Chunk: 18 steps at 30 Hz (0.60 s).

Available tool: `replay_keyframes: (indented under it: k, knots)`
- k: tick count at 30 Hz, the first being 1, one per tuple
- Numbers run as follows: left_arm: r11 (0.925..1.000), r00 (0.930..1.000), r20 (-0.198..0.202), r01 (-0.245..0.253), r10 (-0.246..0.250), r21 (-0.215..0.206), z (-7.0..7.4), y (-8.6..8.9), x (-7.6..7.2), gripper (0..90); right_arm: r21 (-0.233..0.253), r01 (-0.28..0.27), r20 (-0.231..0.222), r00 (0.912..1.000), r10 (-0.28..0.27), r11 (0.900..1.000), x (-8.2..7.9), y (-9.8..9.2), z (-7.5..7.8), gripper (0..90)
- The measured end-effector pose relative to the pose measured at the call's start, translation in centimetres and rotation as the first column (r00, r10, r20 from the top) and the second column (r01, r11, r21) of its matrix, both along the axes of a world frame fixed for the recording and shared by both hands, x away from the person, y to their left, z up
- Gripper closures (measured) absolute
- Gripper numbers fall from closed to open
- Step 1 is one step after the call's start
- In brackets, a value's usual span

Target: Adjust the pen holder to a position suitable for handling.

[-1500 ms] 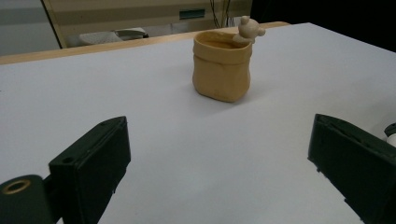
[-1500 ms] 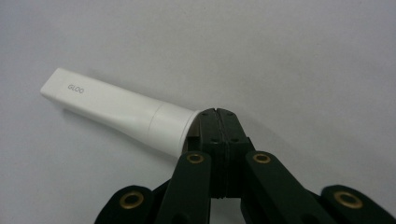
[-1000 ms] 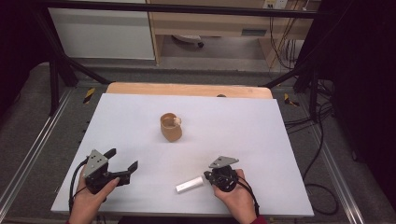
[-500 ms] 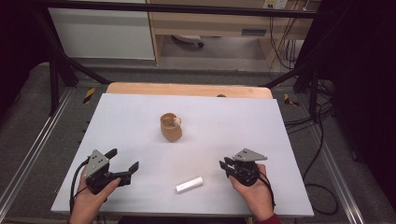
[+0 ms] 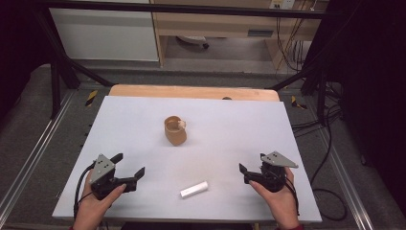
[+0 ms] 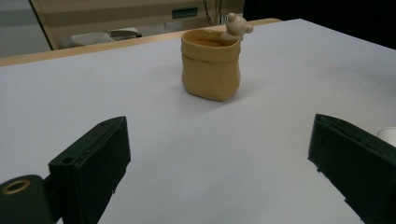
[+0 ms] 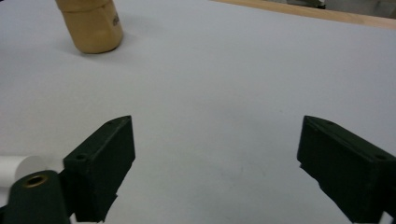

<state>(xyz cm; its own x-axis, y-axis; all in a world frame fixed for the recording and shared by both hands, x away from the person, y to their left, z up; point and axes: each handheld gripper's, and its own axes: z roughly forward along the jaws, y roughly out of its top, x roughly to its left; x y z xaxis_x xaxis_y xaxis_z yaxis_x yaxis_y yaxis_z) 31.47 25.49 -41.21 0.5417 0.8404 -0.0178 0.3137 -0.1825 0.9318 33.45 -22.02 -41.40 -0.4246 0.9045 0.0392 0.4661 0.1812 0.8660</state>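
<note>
"Jaws first: how do they stand?"

"Both pairs are spread wide and hold nothing. The left gripper [image 5: 125, 173] sits low at the near left of the counter [image 5: 230, 124], the right gripper [image 5: 251, 174] at the near right. The white cylinder [image 5: 194, 189] lies on its side between them by the near edge, touching neither."

"And the pot?"

"The tan pot [image 5: 175, 131] stands upright near the middle, well apart from both hands, with a small bear figure [image 6: 237, 27] on its rim. In the left gripper view it sits dead ahead between the jaws."

"So what makes the pickup go well?"

"My guess is the cylinder goes in the pot. It will likely roll, so I'd close across its width, not its ends, with the jaws square to it and low on the counter. Either hand is near enough."
</note>
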Motion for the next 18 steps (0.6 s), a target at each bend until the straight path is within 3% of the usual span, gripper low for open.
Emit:
replay_keyframes:
  k: [10,15,18]
  knots:
    - [0.9992,0.9992,-0.011,0.039,-0.039,0.011,-0.2,-1.3,-0.2,5.5,0.011,-0.009,-0.011,0.9999,0.009,1.000,-1.6,-2.5,-1.0,3.4]
    - [0.9974,0.9975,-0.021,0.068,-0.068,0.022,-0.3,-2.4,-0.3,5.5,0.000,-0.009,-0.035,0.9994,0.009,1.000,-2.0,-2.6,-1.5,3.4]
    - [0.9949,0.9952,-0.028,0.095,-0.094,0.034,-0.5,-3.4,-0.4,5.5,0.007,0.003,-0.015,0.9999,-0.003,1.000,-1.7,-2.5,-1.4,3.7]
